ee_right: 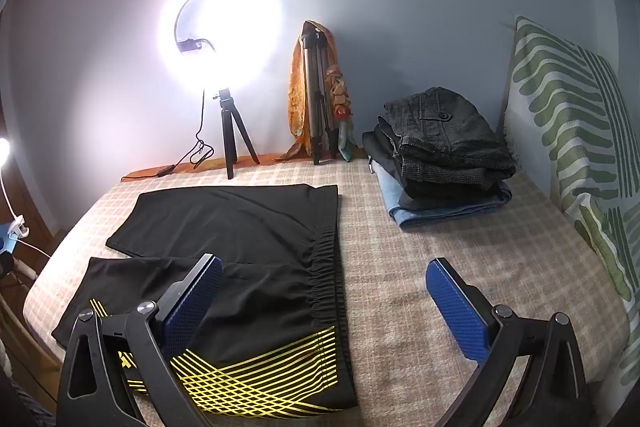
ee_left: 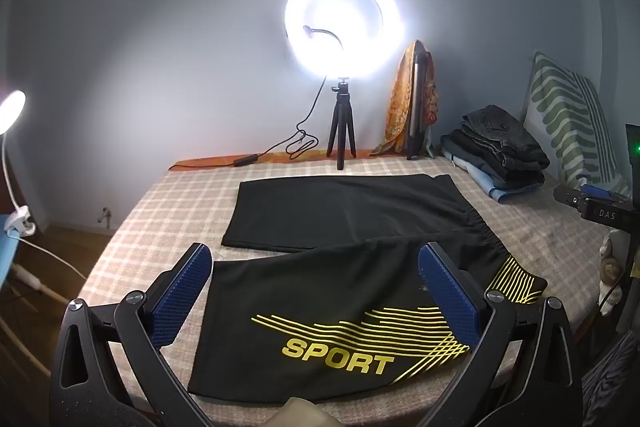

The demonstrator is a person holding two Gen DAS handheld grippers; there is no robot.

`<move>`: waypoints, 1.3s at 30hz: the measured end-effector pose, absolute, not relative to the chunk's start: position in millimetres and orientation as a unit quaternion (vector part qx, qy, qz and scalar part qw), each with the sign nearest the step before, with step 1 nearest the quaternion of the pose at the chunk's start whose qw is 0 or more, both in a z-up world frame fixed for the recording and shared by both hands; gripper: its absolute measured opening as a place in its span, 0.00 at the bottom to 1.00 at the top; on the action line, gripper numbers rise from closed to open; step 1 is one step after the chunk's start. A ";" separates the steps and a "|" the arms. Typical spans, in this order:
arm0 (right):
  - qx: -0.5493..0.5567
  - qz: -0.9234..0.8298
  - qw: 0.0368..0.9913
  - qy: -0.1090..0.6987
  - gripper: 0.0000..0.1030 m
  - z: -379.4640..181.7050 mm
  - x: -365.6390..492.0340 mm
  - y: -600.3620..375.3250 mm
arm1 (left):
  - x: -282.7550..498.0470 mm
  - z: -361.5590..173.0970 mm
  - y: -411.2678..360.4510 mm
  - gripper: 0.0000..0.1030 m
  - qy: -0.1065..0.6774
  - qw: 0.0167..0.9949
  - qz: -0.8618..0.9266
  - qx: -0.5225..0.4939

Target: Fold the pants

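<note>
Black sport shorts with yellow stripes and the word SPORT lie spread flat on the checked bed cover, both legs pointing left, waistband to the right. My left gripper is open above the near leg, its blue pads either side of it. In the right wrist view the shorts fill the lower left. My right gripper is open above the waistband's near corner, with one blue pad over the fabric and the other over the bare cover. Neither holds anything.
A lit ring light on a small tripod stands at the far edge, with its cable beside it. A folded tripod draped with an orange cloth leans on the wall. A stack of folded clothes and a green patterned pillow sit at the right.
</note>
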State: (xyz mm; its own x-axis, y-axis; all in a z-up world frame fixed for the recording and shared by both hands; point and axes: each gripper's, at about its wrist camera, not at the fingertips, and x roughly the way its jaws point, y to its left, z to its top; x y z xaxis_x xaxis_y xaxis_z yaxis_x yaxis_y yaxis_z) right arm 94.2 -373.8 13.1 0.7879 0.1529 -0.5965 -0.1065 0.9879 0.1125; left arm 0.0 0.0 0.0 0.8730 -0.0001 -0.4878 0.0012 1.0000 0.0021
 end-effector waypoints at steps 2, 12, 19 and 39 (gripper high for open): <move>0.037 0.068 0.945 0.318 1.00 13.1 94.1 -374.1 | -0.1 0.0 -0.1 1.00 0.251 0.968 0.000 0.001; 0.036 0.069 0.945 0.318 1.00 12.6 94.1 -374.0 | 0.0 0.0 0.1 0.99 0.251 0.968 -0.001 0.000; 0.036 0.069 0.945 0.318 1.00 12.3 94.0 -372.7 | 0.0 0.1 0.6 0.99 0.251 0.968 -0.001 0.000; 0.002 0.089 0.941 0.326 1.00 -2.6 93.8 -369.3 | 13.4 -30.2 34.0 0.90 0.294 0.955 -0.033 0.016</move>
